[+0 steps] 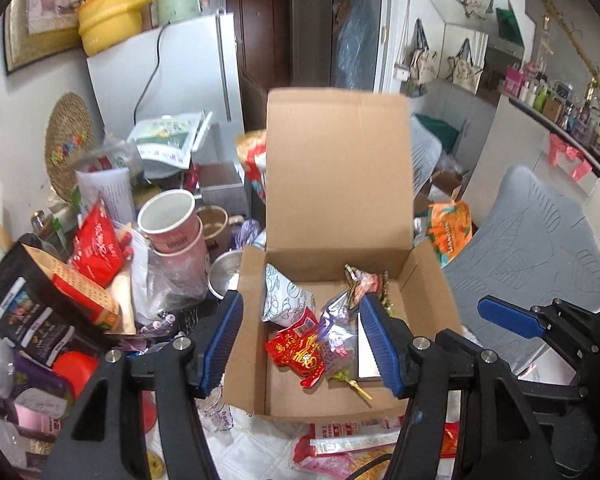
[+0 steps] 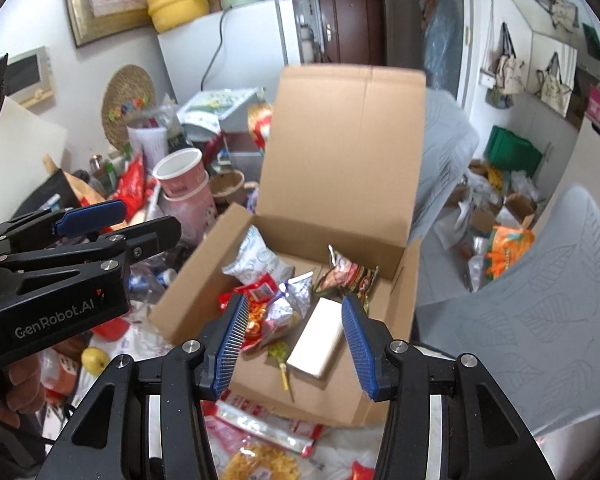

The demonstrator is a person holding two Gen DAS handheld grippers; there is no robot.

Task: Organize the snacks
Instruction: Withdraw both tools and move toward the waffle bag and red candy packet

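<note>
An open brown cardboard box [image 2: 332, 160], lid flap standing upright, sits on the cluttered table and holds the snacks: a white patterned pouch [image 2: 256, 262], a red foil packet [image 1: 298, 346], a silver wrapper [image 2: 290, 306] and a plain white carton [image 2: 320, 338]. Above it the left gripper [image 1: 304, 344] and right gripper [image 2: 294, 344] hang with blue-padded fingers spread, pinching nothing.

Both tools point steeply down, side by side: left tool [image 1: 304, 340] and right tool [image 2: 296, 344] parted, empty.
</note>
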